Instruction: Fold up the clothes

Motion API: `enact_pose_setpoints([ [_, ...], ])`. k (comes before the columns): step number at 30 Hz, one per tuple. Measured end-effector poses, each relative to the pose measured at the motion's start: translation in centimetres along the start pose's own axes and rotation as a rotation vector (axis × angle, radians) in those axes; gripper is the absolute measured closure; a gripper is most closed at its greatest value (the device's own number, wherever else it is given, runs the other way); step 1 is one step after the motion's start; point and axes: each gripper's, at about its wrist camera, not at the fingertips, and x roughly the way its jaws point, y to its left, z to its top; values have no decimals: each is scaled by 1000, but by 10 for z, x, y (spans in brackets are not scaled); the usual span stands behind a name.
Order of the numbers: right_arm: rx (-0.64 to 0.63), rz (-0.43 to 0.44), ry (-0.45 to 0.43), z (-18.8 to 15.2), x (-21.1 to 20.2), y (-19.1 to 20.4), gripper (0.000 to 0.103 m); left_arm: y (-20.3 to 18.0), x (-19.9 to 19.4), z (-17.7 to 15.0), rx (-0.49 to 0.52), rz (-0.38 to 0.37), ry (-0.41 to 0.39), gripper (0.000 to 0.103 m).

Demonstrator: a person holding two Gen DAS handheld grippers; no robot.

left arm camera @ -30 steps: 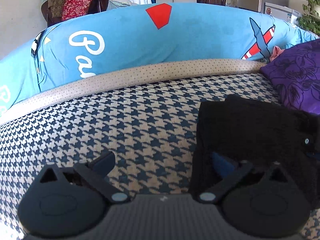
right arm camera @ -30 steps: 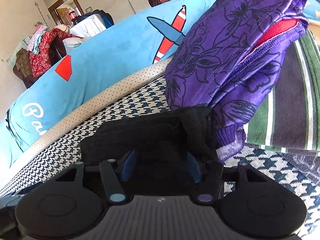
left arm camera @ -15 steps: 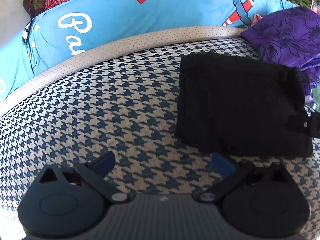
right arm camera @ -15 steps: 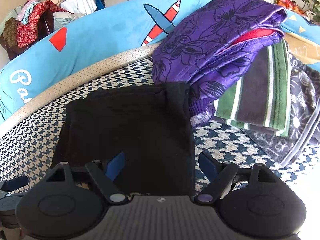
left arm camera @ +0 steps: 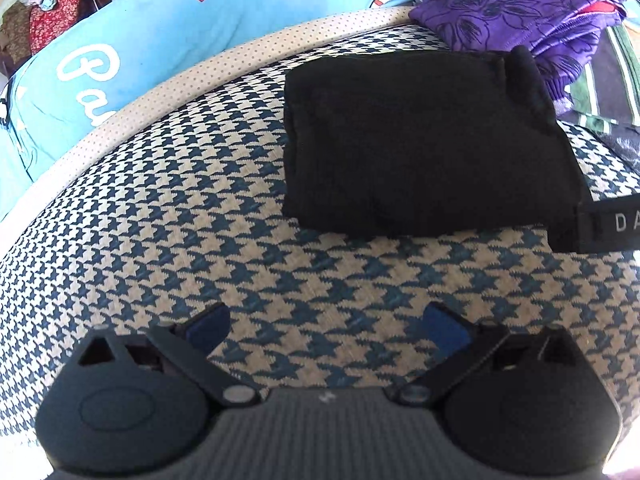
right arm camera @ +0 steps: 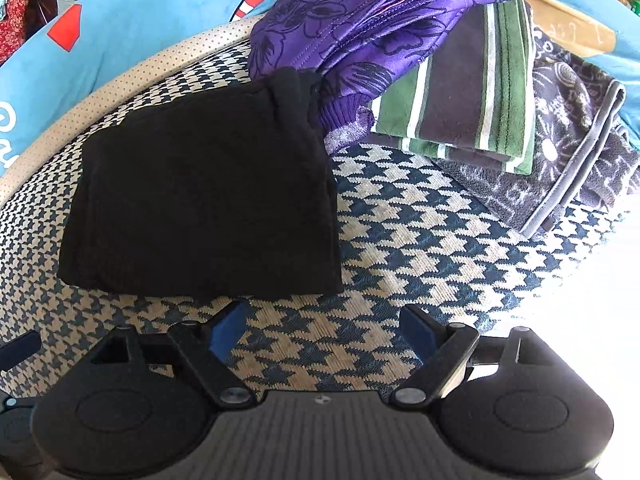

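The black garment (right arm camera: 200, 184) lies folded in a flat rectangle on the houndstooth cushion (right arm camera: 400, 240), its far corner touching the purple pile (right arm camera: 360, 32). Both my left gripper (left arm camera: 326, 330) and right gripper (right arm camera: 324, 328) hang wide and empty just short of its near edge. If I nudge or snag that edge, I judge the layers could slide apart or bunch against the pile.
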Motion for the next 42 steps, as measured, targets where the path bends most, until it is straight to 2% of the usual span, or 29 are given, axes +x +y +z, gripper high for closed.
enact_pose_setpoints([
  [15,-2,-1,43,-12,-2,-1,19,-11,-6,-10,32,-18,15,0],
  [42,4,36,57,-21,-8,1,18,-12,-13,-16,17,-3,30,0],
])
